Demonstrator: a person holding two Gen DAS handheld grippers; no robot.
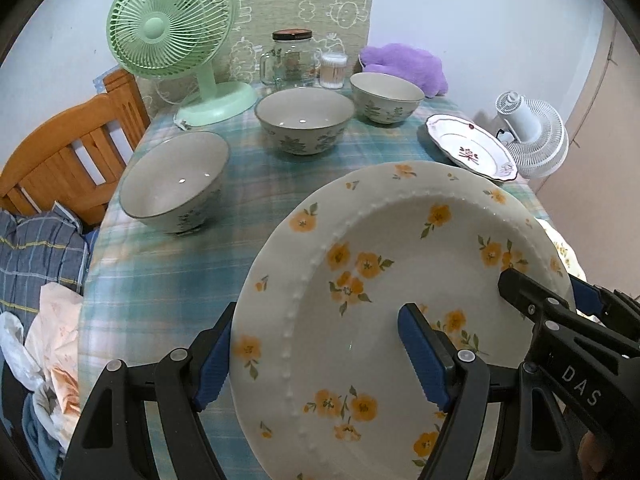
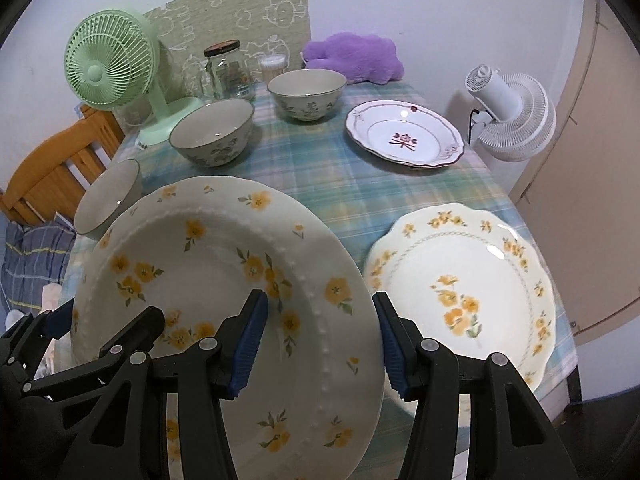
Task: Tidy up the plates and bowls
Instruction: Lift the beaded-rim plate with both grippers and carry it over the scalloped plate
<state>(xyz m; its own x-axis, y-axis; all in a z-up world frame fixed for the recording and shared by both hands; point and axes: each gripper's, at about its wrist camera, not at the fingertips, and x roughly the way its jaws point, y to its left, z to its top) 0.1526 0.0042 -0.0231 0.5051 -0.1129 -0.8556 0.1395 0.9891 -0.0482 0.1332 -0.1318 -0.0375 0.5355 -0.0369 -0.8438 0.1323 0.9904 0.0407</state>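
A white plate with yellow flowers and a beaded ring [image 1: 380,264] [image 2: 224,248] is held tilted above the table by both grippers. My left gripper [image 1: 316,356] is shut on its left rim. My right gripper [image 2: 320,344] is shut on its right rim and shows at the right of the left wrist view [image 1: 560,312]. A scalloped yellow-flower plate [image 2: 464,280] lies flat at the front right. A red-trimmed plate [image 1: 470,146] [image 2: 404,134] lies at the back right. Three floral bowls stand on the table: left [image 1: 174,180] [image 2: 108,196], middle [image 1: 304,120] [image 2: 214,130], far [image 1: 386,96] [image 2: 306,94].
A green desk fan [image 1: 172,32] [image 2: 110,66], a glass jar [image 1: 290,60] [image 2: 228,68], a cotton-swab tub [image 1: 333,70] and a purple plush [image 2: 352,58] stand along the back. A white fan [image 2: 512,114] is off the table's right edge. A wooden chair [image 1: 68,148] is at the left.
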